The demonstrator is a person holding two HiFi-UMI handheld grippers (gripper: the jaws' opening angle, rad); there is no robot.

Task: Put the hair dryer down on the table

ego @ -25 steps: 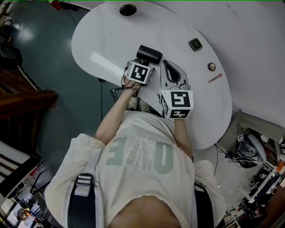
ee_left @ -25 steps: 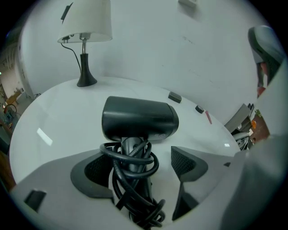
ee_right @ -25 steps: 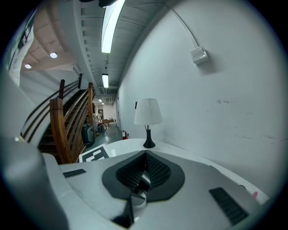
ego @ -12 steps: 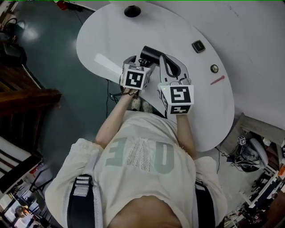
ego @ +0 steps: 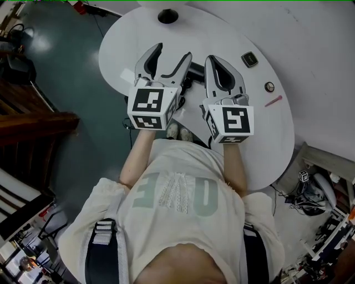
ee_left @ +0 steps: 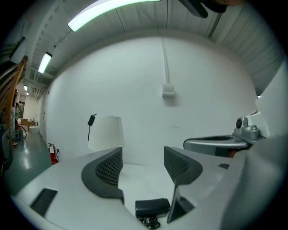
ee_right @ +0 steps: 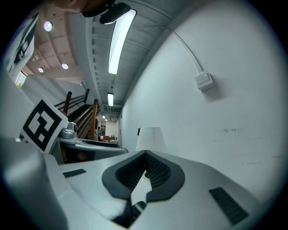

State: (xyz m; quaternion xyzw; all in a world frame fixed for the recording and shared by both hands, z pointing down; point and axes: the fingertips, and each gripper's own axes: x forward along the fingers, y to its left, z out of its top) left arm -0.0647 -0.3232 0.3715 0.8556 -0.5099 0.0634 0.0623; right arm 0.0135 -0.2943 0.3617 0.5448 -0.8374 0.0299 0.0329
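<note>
The black hair dryer [ego: 192,70] lies on the white table [ego: 119,50], mostly hidden between my two grippers. In the left gripper view it shows low down [ee_left: 152,207], with its coiled cord [ee_left: 149,221] beside it. My left gripper [ego: 173,51] is held above the table; its jaws stand apart and are closing, with nothing between the pads [ee_left: 108,167]. My right gripper [ego: 213,59] hangs just right of the dryer. Its pads [ee_right: 145,164] meet at the tips and hold nothing.
A black round thing [ego: 167,15] sits at the table's far end. To the right lie a small dark square device [ego: 249,58], a small round object [ego: 269,86] and a pink pen [ego: 271,100]. The table's curved edge drops to the dark floor [ego: 66,61] on the left.
Both grippers have lifted up and back from the hair dryer. The left gripper, which was down at the dryer, now stands clear of it with jaws apart. The dryer stays on the table.
</note>
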